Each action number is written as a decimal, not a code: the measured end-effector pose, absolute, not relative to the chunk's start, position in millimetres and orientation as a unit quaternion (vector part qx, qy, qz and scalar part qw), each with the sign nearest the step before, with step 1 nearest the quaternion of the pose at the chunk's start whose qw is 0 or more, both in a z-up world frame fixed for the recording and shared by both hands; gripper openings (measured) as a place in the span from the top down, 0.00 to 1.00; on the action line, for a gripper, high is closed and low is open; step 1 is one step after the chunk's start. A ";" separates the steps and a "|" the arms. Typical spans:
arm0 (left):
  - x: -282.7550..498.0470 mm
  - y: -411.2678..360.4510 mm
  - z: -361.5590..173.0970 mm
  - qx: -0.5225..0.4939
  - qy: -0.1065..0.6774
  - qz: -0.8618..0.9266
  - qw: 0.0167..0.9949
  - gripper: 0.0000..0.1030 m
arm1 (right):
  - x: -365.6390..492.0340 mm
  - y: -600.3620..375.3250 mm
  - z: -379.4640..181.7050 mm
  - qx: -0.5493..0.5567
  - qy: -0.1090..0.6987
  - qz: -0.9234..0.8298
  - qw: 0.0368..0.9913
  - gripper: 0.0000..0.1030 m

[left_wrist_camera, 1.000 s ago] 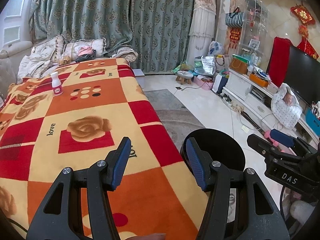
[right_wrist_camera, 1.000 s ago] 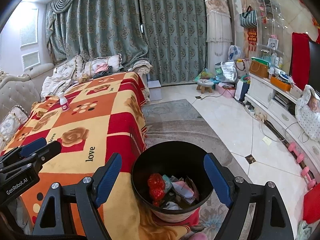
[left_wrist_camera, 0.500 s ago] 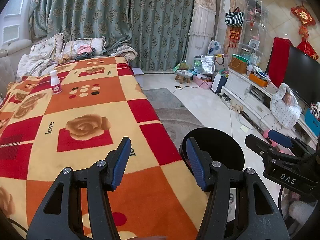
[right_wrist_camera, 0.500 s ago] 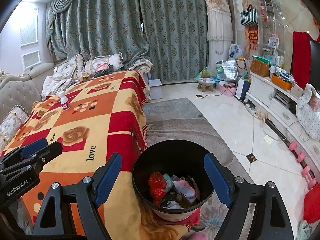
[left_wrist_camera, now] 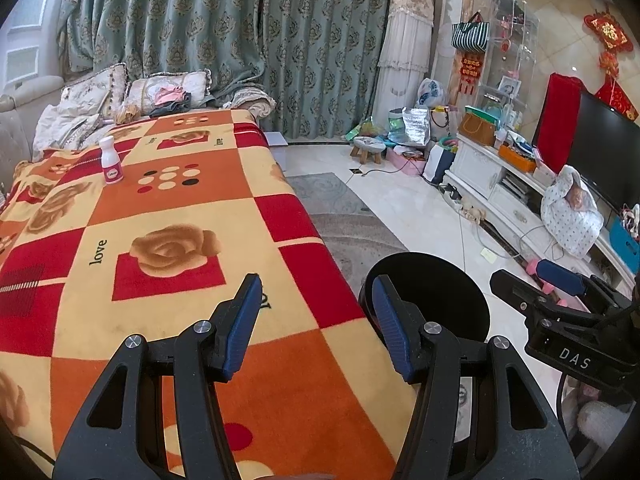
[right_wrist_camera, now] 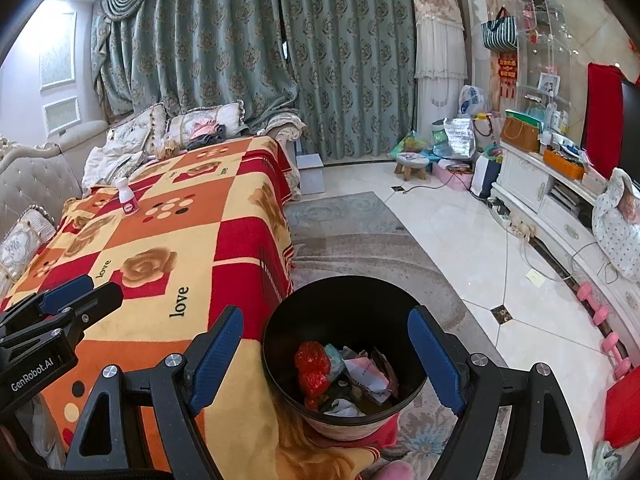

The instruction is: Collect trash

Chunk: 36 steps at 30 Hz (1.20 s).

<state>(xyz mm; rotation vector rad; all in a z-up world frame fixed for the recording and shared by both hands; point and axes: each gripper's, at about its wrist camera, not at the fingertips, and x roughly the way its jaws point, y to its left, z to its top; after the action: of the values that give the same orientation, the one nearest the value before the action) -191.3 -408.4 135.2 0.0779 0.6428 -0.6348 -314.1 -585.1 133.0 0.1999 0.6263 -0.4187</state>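
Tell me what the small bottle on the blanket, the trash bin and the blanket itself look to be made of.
Small bottle: probably plastic, opaque white and smooth, with a pink label.
Trash bin: likely hard plastic; black, even, slightly glossy inner wall; paler outside near the base.
Blanket: soft plush or fleece fabric, matte and fuzzy, printed with roses and "love", draping over the edge.

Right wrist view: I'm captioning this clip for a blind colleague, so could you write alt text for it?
The open right gripper hovers empty above a black trash bin holding red and paper scraps. The bin stands on the floor beside a table under a red and orange blanket, where a small white bottle stands at the far end. The left gripper shows at the left edge.
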 end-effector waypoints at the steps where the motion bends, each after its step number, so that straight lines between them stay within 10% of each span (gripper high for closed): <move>1: -191.4 -408.3 135.2 0.037 0.310 -0.307 0.899 0.45 | -313.8 -585.3 133.0 0.098 0.306 -0.204 0.925 0.20; 36: -188.5 -418.9 131.5 0.044 0.319 -0.316 0.892 0.45 | -308.1 -595.0 128.5 0.105 0.318 -0.205 0.919 0.19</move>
<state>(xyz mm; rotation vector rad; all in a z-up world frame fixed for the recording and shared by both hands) -188.5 -418.9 131.5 0.0920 0.6620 -0.6553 -308.1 -595.0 128.5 0.2168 0.6544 -0.4217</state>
